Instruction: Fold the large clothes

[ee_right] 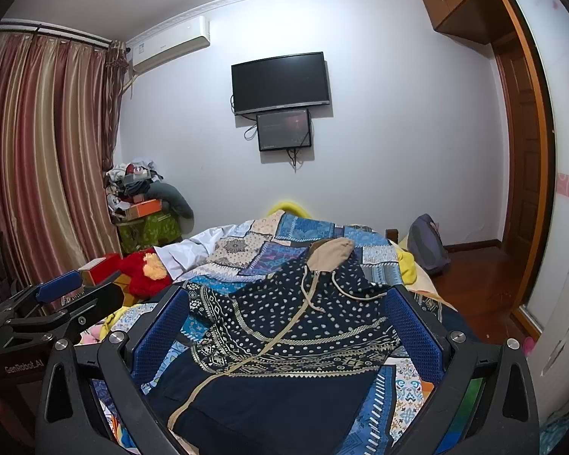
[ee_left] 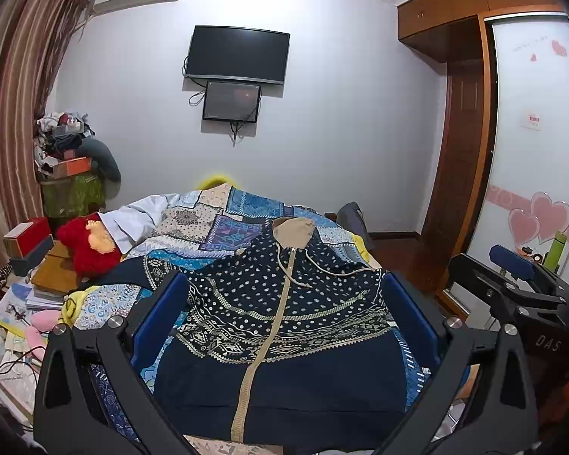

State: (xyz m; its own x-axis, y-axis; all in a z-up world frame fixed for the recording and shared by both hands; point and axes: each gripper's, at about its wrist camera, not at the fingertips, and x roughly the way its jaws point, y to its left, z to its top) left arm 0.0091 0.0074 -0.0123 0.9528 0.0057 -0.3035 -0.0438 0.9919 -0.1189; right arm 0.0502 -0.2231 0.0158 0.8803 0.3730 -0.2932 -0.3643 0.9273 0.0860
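On the bed (ee_left: 223,212), the zipped hoodie (ee_left: 284,326) lies flat, unfolded; left gripper (ee_left: 284,311) and right gripper (ee_right: 288,322) hover wide, empty, so next probably comes grasping a side edge or sleeve.

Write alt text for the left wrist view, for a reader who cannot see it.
A navy patterned zip hoodie with a tan hood lies spread front-up on a bed with a blue patchwork quilt, framed by the open left gripper. The right gripper hovers at the right edge; a dark wall TV hangs beyond.
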